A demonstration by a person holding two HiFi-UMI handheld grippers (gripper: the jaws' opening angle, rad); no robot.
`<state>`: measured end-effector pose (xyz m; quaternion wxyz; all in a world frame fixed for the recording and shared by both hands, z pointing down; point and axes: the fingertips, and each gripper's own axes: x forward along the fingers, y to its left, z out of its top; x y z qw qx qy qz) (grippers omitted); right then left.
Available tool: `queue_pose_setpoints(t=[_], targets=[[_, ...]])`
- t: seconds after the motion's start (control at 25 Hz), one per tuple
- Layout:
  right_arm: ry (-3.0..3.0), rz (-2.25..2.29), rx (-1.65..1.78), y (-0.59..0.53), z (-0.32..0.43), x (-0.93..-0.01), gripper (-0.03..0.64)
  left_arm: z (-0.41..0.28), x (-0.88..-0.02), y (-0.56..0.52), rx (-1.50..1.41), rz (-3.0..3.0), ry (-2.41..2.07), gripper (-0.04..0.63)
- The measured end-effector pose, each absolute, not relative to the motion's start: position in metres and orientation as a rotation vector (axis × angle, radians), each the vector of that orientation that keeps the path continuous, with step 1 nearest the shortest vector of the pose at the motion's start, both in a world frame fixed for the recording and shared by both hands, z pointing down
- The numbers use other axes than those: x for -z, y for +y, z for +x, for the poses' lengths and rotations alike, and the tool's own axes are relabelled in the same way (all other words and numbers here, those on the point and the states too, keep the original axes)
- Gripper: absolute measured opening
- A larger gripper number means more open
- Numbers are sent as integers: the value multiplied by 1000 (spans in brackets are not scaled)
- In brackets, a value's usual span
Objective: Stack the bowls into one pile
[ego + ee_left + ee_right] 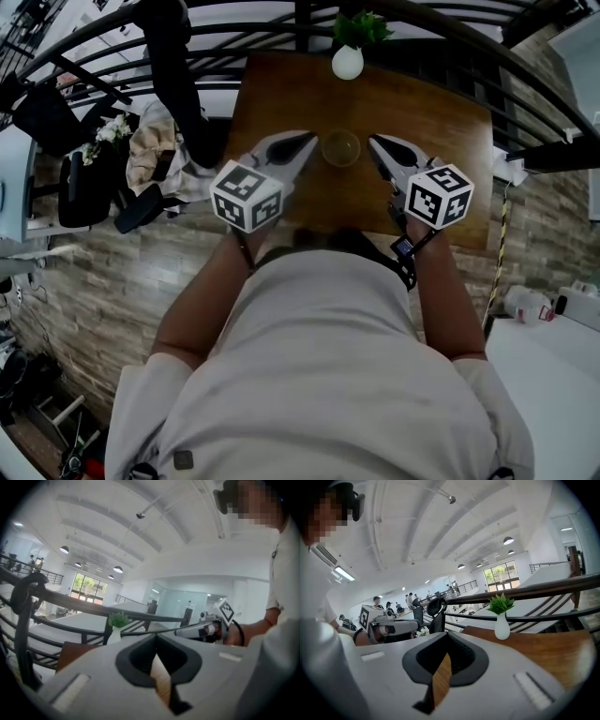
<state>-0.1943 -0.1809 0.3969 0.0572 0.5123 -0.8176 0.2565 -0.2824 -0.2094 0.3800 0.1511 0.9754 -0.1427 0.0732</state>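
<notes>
I saw the wooden worktop (455, 127) from above, and the bowls (340, 148) stood on it near its middle. They looked clear, and they seemed to sit nested in one pile, although from straight above I could not count them.

The left gripper (307, 139) was on the left side of the bowls and the right gripper (374, 142) on the right side. Both tips pointed toward the far edge of the worktop, and neither one touched the bowls. In the left gripper view the jaws were pressed together at the tips, with nothing between them; through the small gap behind the tips I saw only the wood. In the right gripper view it was the same: jaws pressed together, holding nothing.

A white vase (348, 60) with a green plant stood at the far edge of the worktop, well apart from the bowls. Behind it ran a dark railing (441, 28). On the floor to the left of the worktop there was a dark office chair (86, 187).
</notes>
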Motion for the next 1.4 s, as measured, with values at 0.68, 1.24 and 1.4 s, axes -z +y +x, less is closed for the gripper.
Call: queue_pose_setpoints(t=[0.68,1.24,1.4], targets=[[-2523,1469,-760,-117,-167,-384,8,-256,-377,-150,-238,2820,-477,5],[-2589,1391,-733,31,-100,-395,8,-200,-387,-4,-240,2790,-581,5],[-2594,1372,-721,78,-85,-403,8,-184,-391,40,-246,2795,-595,5]])
